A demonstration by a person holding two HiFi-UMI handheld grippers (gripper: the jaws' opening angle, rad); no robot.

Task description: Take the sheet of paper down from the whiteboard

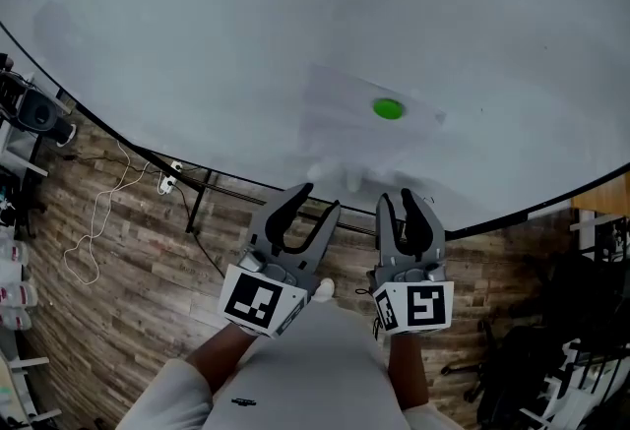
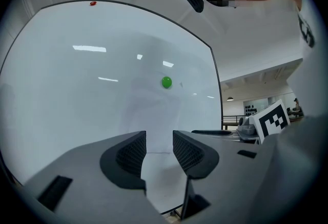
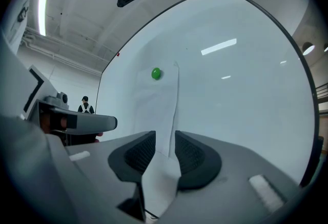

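Fingers, left gripper [image 2: 159,152]: apart, nothing between them. The board and the lower part of the sheet show through the gap.

Fingers, right gripper [image 3: 165,148]: drawn to a narrow gap, with the lower edge of the sheet of paper [image 3: 156,105] standing in it. A gap shows on either side of the paper, so it reads as straddled, not pinched.

Location of item: sheet on the whiteboard [image 1: 246,25], low on its face, pinned by one round green magnet [image 1: 387,108] near its top. Both grippers sit just below it, near the board's bottom frame.

Hazards, judged:
- Tearing at the magnet if the sheet is pulled down while the magnet grips it; thin paper with one anchor point.
- Magnet dragged along or knocked loose, dropping to the wooden floor [image 1: 128,251].
- Slip, if the right fingers close on only a sliver of the edge; the sheet would spring back flat.
- Creasing or skew from a one-sided pull, the left gripper having no hold.
- Sheet falling free once the magnet lets go, if no grip is secure by then.

Condition of item: white, thin, blank as far as can be seen. It is almost the same tone as the board, so its borders are faint. One long edge and the bottom lift off the surface, and the bottom curls toward the right gripper.
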